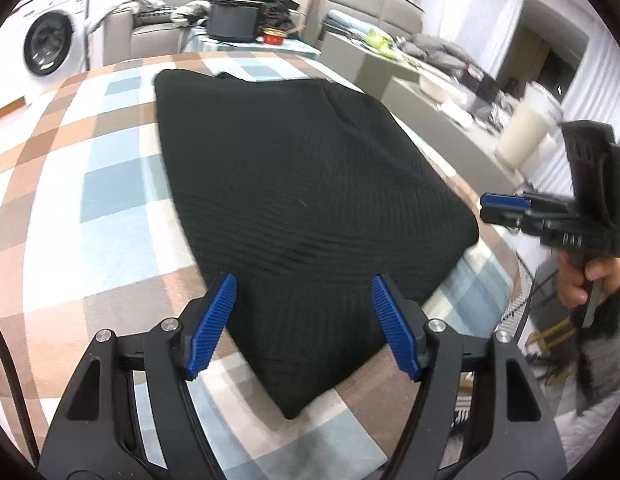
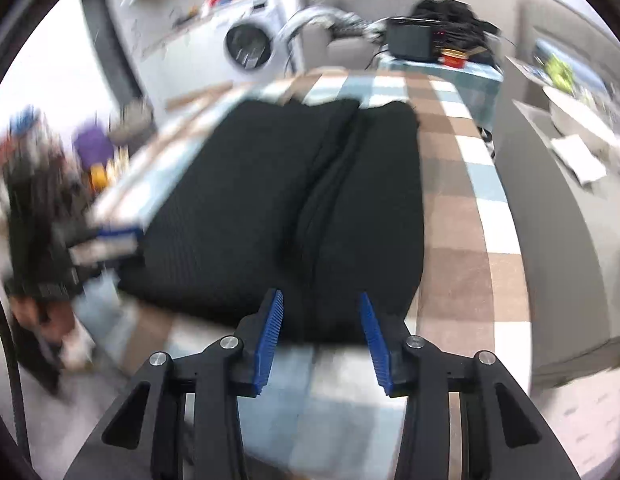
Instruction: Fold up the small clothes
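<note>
A black knit garment (image 1: 294,196) lies folded flat on the checked tablecloth (image 1: 82,184). My left gripper (image 1: 302,284) is open, its blue pads spread over the garment's near corner. The right gripper (image 1: 490,208) shows at the right edge of the left wrist view, held in a hand just off the garment's right side. In the right wrist view the garment (image 2: 278,208) shows a fold line down its middle, and my right gripper (image 2: 320,300) is open at its near edge. The left gripper (image 2: 106,240) is a blur at the left.
A black pot (image 1: 232,20) and a red tin (image 1: 274,36) stand on a small table beyond. A washing machine (image 1: 50,44) is at the far left. Grey cabinets (image 1: 410,92) with clutter line the right side. A white bin (image 1: 526,132) stands at the right.
</note>
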Demonstrator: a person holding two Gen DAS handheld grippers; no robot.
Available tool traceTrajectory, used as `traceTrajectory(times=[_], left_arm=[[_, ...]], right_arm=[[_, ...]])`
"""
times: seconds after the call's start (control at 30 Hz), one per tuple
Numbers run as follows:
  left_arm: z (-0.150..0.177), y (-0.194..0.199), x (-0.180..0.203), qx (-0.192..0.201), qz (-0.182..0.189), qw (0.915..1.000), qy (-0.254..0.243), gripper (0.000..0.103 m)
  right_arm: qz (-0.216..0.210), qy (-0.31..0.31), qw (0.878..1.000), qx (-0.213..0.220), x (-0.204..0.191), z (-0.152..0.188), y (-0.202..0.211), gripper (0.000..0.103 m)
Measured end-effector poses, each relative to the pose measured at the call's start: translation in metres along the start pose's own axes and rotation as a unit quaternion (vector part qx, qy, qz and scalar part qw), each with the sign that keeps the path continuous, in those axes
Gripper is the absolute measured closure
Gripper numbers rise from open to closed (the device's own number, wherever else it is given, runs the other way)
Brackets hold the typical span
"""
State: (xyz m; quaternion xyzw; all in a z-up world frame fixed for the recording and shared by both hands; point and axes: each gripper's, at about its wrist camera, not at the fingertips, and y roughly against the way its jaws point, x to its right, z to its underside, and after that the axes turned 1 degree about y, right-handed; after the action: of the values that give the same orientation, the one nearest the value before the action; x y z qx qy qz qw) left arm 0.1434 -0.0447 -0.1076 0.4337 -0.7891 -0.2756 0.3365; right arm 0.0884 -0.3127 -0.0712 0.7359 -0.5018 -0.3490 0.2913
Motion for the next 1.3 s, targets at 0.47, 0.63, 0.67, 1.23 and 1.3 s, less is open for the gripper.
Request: traceTrajectory(times=[0.47,0.63,0.67,1.23,1.3], left_arm=[[-0.038,-0.038,-0.071,0.014,-0.016,0.9905,0.136,0.035],[-0.053,-0.056,-0.066,0.016,-0.024,0.9913,0.128,0.060],[-0.057,-0.062,-0.066,0.012,-0.032,0.9914,0.126,0.081],[-0.034,-0.005,-0.134,0.055,-0.085,0.9794,0.175,0.095],[-0.032,-0.002,-0.138,0.053,-0.081,0.9783,0.183,0.094]], right_arm=[[0.045,-0.063,0.997,-0.006,0.023,-0.032,-0.055,0.062],[0.049,-0.062,0.997,-0.006,0.020,-0.030,-0.059,0.062],[0.050,-0.065,0.997,-0.009,0.021,-0.030,-0.060,0.062],[0.003,0.012,0.999,-0.046,-0.042,-0.048,-0.101,0.061],[0.000,0.009,0.999,-0.038,-0.040,-0.055,-0.097,0.061]])
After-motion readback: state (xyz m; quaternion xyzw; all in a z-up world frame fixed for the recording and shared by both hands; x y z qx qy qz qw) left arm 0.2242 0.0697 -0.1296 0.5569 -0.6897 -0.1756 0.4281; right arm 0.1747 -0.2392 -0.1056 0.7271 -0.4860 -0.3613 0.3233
